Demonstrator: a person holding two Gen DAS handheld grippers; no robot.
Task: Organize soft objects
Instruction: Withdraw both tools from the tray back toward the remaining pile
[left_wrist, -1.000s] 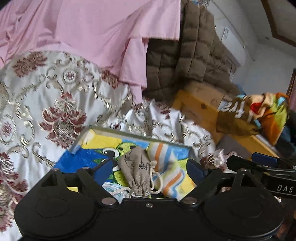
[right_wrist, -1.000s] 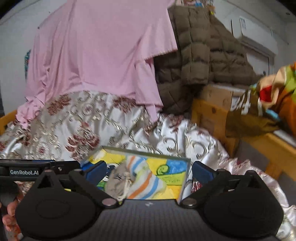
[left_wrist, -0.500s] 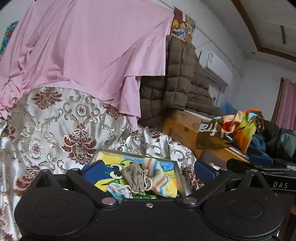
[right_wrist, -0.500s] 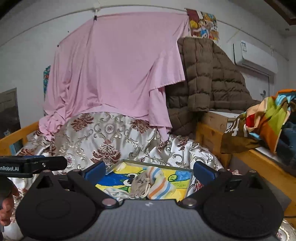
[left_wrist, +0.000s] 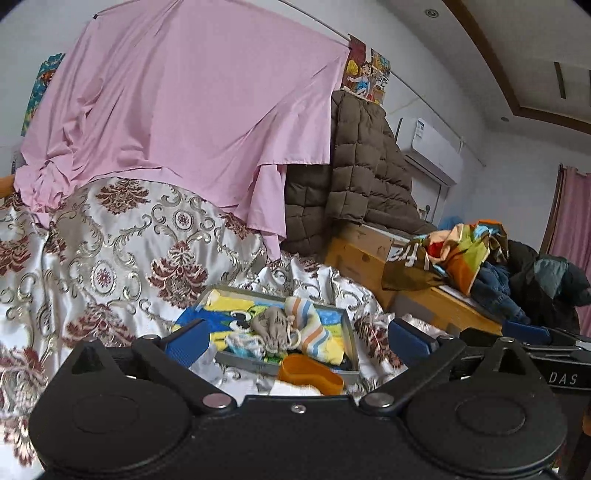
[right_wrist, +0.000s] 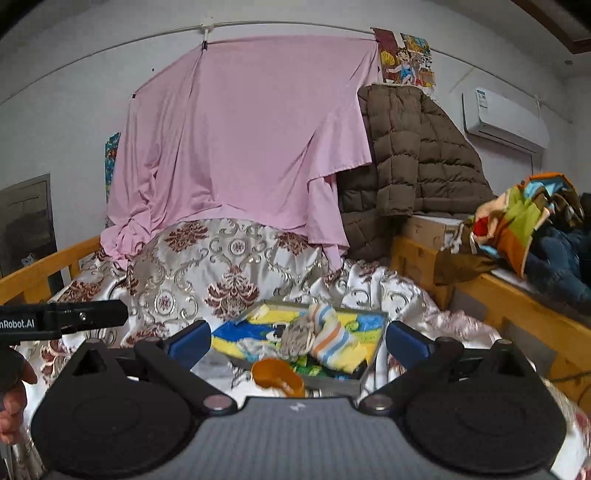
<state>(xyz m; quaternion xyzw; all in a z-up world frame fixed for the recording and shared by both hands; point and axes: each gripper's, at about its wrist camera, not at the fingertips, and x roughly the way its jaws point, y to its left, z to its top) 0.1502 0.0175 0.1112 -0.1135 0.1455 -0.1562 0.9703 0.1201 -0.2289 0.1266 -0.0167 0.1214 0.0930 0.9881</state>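
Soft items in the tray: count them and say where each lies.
3 visible: grey drawstring pouch in the tray centre, striped sock to its right, white-blue cloth front-left. More may be hidden underneath.

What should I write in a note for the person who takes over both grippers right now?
Left gripper: open, nothing between the pads.
Right gripper: open, also empty.
Tray: it sits on the patterned bedspread, just ahead of both grippers.
In the tray: a grey drawstring pouch, a striped cloth beside it and a white string piece at the near side.
Orange container: outside the tray, in front of its near edge.
Done: the soft pieces in view lie in the tray.
Left: whether more soft pieces wait elsewhere does not show; look around the bedspread before going on.
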